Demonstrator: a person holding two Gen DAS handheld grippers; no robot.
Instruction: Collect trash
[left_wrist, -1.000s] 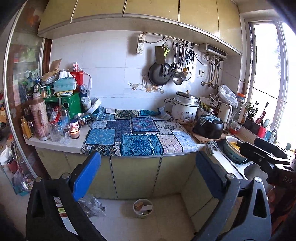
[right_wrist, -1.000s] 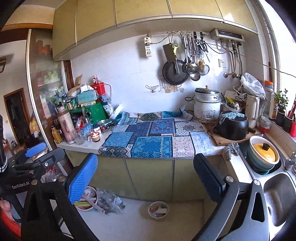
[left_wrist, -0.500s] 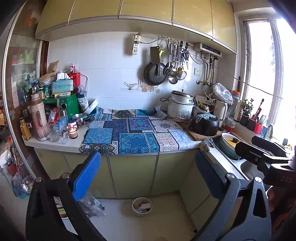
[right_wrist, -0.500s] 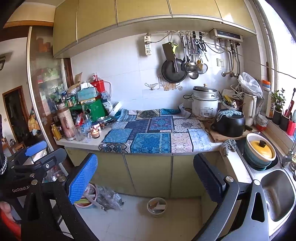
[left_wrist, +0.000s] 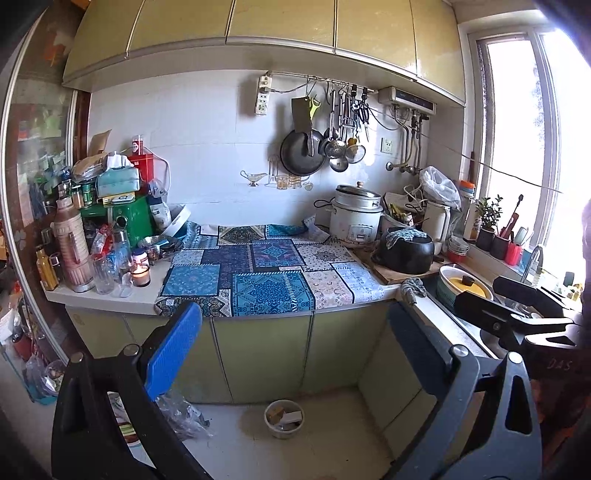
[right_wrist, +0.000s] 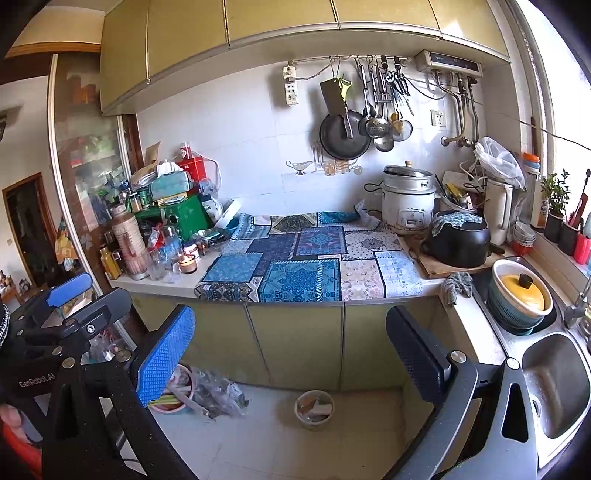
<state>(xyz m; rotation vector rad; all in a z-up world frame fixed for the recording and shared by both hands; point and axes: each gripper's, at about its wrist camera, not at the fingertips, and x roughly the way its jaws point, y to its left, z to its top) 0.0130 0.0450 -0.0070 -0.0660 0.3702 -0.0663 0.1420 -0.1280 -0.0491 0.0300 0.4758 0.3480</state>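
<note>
Blue-padded, both my tongs, left (left_wrist: 291, 350) and right (right_wrist: 291, 350), gape empty above the floor bin (left_wrist: 283, 418), facing the tabletop (left_wrist: 110, 295).

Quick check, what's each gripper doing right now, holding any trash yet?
Left gripper: open, nothing between its fingers.
Right gripper: open, nothing held.

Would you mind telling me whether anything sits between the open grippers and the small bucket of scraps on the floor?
Nothing visible does. The small bucket stands alone on bare floor before the cabinets, and both the left gripper and right gripper hang open above it. The crumpled plastic bag lies off to its left, apart.
</note>
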